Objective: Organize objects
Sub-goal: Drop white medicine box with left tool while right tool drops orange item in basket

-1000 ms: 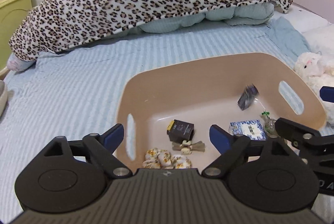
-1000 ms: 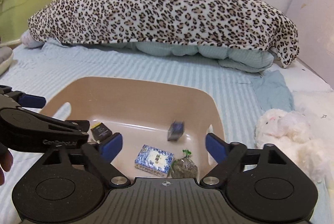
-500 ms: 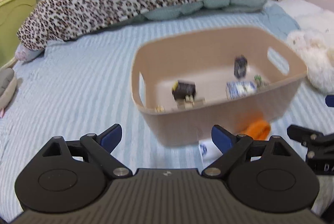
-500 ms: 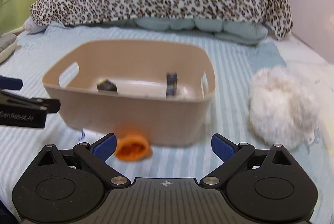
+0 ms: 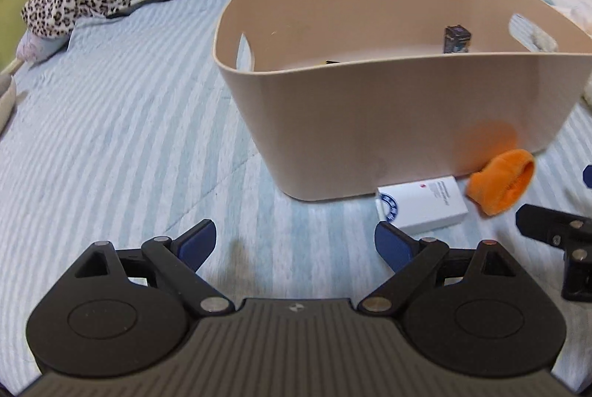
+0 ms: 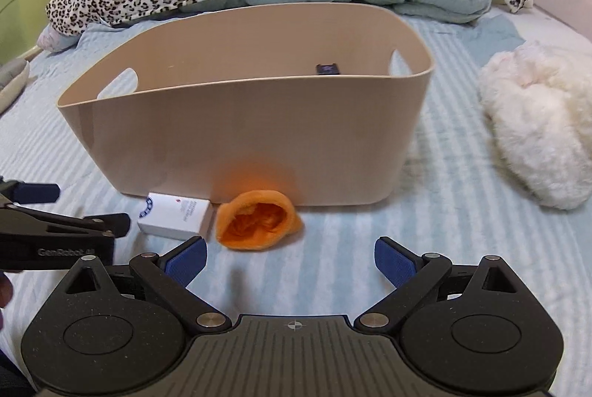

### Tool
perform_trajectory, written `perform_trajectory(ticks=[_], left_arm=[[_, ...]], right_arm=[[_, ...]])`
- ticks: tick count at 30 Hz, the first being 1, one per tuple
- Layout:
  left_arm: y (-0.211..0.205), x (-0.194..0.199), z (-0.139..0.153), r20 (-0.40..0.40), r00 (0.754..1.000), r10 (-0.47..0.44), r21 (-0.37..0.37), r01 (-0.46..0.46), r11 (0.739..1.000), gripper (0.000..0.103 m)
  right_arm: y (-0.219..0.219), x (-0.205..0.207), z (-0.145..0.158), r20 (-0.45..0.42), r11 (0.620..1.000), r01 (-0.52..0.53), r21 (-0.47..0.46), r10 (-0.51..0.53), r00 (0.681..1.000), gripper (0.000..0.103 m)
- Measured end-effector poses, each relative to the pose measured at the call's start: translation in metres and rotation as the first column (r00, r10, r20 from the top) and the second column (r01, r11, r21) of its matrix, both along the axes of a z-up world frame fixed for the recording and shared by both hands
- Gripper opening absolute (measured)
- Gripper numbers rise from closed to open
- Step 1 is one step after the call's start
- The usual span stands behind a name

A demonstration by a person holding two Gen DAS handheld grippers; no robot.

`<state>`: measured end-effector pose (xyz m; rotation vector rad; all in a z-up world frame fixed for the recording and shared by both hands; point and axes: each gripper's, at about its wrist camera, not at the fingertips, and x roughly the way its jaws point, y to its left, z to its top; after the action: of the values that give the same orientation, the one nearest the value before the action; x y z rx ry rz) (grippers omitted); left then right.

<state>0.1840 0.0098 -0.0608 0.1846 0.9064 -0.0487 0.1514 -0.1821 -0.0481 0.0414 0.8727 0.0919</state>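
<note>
Orange knitted cloth pouch (image 6: 258, 220) and a small white cardboard box with a blue emblem (image 6: 174, 214) lie on the blue-striped bed sheet (image 5: 129, 123), both just in front of the near wall of the beige plastic storage bin with cut-out handles (image 6: 259, 123), the box touching or nearly touching the orange piece on its left. We hold both tongs low over the bed and spread wide, each carrying nothing: the right tongs (image 6: 290, 262) sit close to the orange pouch, a little to its right, and the left tongs (image 5: 294, 243) sit left of the white box (image 5: 421, 204), whose corner is near the right blue pad. We judge the step in hand to be picking up these last two loose things and dropping them into the bin, where at least one small dark box (image 5: 457, 39) already stands. To do it well, we should shift each pair sideways until its thing is centred between the pads, take the box across its narrow sides, and pinch the soft orange piece (image 5: 501, 186) through its bunched middle so it does not slip. We then lift well above the rim before moving forward, since the wall is tall and the bin could slide on the soft sheet if bumped, and we keep the two tongs apart while they work side by side
</note>
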Motion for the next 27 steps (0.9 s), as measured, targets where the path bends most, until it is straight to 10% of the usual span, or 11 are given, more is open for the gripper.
perform_trajectory(ticks=[6, 14, 27], left_arm=[[-0.003, 0.008, -0.008, -0.009, 1.0, 0.003, 0.031, -0.003, 1.0, 0.093], [-0.01, 0.005, 0.003, 0.009, 1.0, -0.012, -0.017, 0.012, 1.0, 0.093], [-0.051, 0.003, 0.001, 0.002, 0.996, -0.094, -0.1, 0.094, 0.991, 0.093]], right_arm=[[0.013, 0.021, -0.011, -0.005, 1.0, 0.004, -0.002, -0.004, 1.0, 0.095], [0.001, 0.032, -0.02, -0.055, 1.0, 0.018, -0.004, -0.018, 0.998, 0.019], [-0.037, 0.015, -0.013, -0.066, 0.999, 0.043, -0.012, -0.043, 0.997, 0.013]])
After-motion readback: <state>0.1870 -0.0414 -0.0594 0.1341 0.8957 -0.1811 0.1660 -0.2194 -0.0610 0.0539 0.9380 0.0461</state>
